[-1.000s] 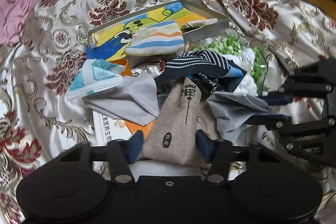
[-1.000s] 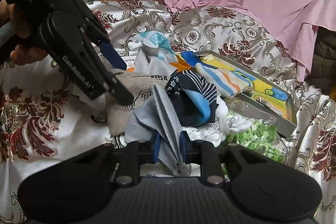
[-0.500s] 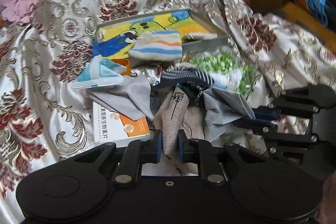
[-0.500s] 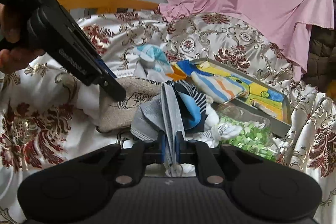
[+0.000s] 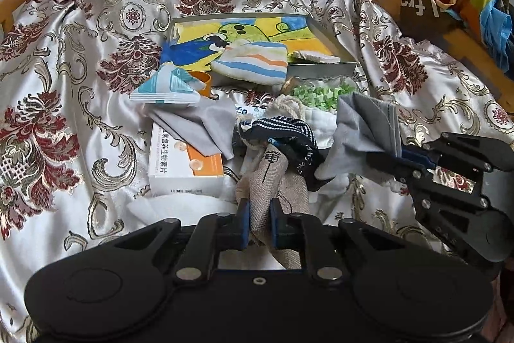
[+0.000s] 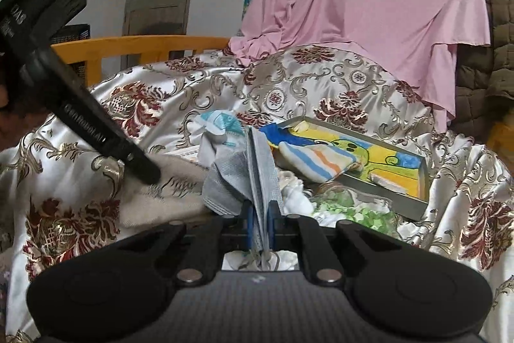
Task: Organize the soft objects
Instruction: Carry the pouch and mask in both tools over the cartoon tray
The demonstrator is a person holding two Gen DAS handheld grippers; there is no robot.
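left gripper (image 5: pixel 256 223) just clenched on beige pouch (image 5: pixel 273 179) | right gripper (image 6: pixel 259 225) still grasping grey sock (image 6: pixel 253 179) | both lifted off bedspread (image 5: pixel 80 92), sorting underway

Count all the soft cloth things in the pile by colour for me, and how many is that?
Grey: 2, a sock in the right claw and a cloth on the box.
Beige: 1, a pouch in the left claw.
Navy: 1, a dotted sock.
Pastel striped: 1, a pouch.
White: 1, a cloth.
Total: 6
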